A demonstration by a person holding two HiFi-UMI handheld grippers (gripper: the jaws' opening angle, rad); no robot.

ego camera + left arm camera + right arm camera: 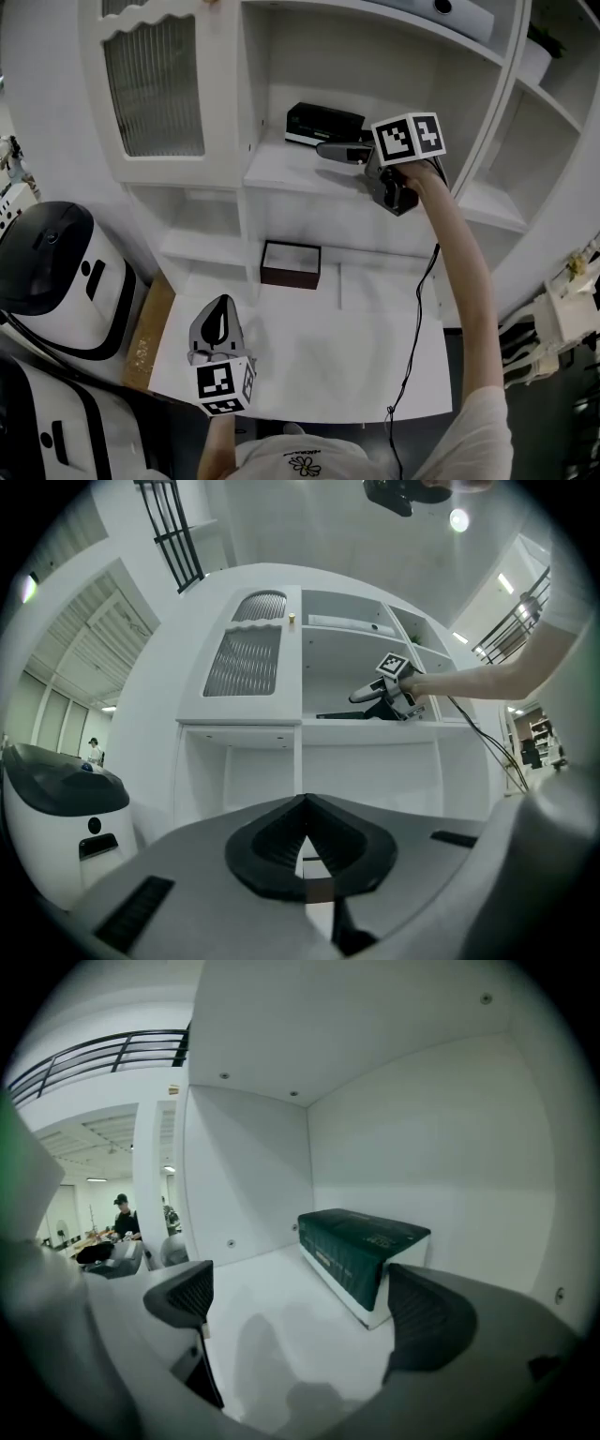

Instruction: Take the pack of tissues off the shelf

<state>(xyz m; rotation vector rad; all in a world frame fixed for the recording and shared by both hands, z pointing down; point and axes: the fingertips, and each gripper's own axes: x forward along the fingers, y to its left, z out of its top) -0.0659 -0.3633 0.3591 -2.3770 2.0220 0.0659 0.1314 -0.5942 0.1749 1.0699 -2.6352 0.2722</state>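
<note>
Approach step: right claw [298,1309] hung wide and empty over the shelf [258,1288] — pack of tissues [361,1241] just ahead. Next it needed straddling, then squeezing. Left claw [305,855] was closed.

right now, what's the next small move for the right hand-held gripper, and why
Probably ease the right hand-held gripper forward and slightly right: its jaws stand open and empty, and the pack of tissues lies ahead on the shelf, nearer the right jaw, not yet between them.
</note>
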